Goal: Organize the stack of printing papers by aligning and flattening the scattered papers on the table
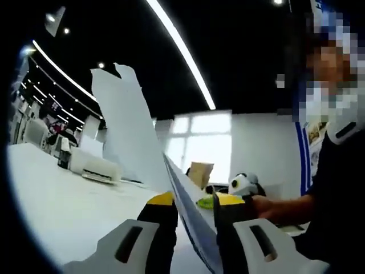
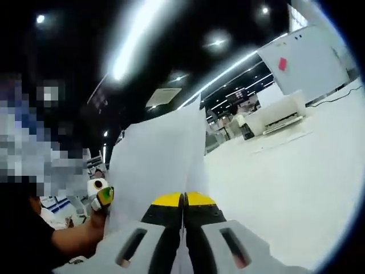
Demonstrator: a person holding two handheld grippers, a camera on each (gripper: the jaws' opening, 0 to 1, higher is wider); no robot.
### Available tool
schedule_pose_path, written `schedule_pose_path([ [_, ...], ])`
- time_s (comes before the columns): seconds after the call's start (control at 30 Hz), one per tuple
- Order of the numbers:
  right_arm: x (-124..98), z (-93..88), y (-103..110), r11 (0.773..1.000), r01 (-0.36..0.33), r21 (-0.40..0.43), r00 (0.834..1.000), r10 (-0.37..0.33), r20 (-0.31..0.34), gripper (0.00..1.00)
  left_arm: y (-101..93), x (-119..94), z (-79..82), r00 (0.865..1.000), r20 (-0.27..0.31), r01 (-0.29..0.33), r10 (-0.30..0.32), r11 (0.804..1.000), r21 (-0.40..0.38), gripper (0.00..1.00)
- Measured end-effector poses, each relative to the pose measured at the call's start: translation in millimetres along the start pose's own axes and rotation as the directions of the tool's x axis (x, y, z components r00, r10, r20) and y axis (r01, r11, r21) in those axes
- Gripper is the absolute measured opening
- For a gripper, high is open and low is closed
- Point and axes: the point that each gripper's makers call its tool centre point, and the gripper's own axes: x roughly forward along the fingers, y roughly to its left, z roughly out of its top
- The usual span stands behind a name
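A stack of white printing papers [image 1: 128, 131] stands lifted off the white table [image 1: 57, 211]. In the left gripper view I see it nearly edge-on, and it rises up and to the left. My left gripper [image 1: 195, 200] is shut on its lower edge, one yellow-tipped jaw on each side. In the right gripper view the papers [image 2: 157, 165] face me as a broad sheet above the table [image 2: 285, 182]. My right gripper [image 2: 183, 197] is shut on their bottom edge, jaws pressed together. A person's hand [image 1: 274, 208] holds a white and yellow-green object [image 2: 101, 194] beside the sheets.
A white machine [image 1: 94, 165] and a dark object [image 1: 64, 157] sit at the table's far side, a cardboard box [image 1: 201, 173] behind the papers. A whiteboard [image 2: 308, 57] with a red note and a white bench [image 2: 279, 117] stand further off. The person stands close by.
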Motion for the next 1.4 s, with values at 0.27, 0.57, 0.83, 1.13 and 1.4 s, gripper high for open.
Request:
schedule_pose_path([
  [0.27, 4.6, -7.0, -17.1, 0.998, 0.065, -0.022, 0.998, -0.065, -0.015, 0.0, -5.7, 3.0, -6.4, 0.999, -0.029, 0.032, -0.034, 0.998, -0.052, 0.34],
  [0.57, 15.2, -28.2, -3.6, 0.998, 0.055, -0.005, 0.997, -0.055, -0.056, 0.0, 2.1, 4.8, -19.5, 0.996, -0.091, 0.001, -0.007, 0.998, -0.061, 0.3],
  [0.83, 15.3, -34.5, 6.2, 1.0, 0.015, -0.002, 0.996, -0.016, -0.083, 0.0, 10.6, -0.9, -19.9, 0.995, -0.099, -0.027, 0.028, 1.0, 0.012, 0.07],
  [1.13, 1.3, -16.2, -1.5, 0.999, 0.022, -0.034, 0.998, -0.024, -0.06, 0.09, 18.0, -8.4, -8.9, 0.997, -0.053, -0.062, 0.061, 0.998, -0.022, 0.06],
  [1.4, -13.3, 8.2, -13.2, 0.992, 0.064, -0.112, 0.997, -0.068, -0.033, 0.14, 27.1, -18.7, 7.8, 0.994, 0.025, -0.11, 0.111, 0.994, -0.027, 0.06],
])
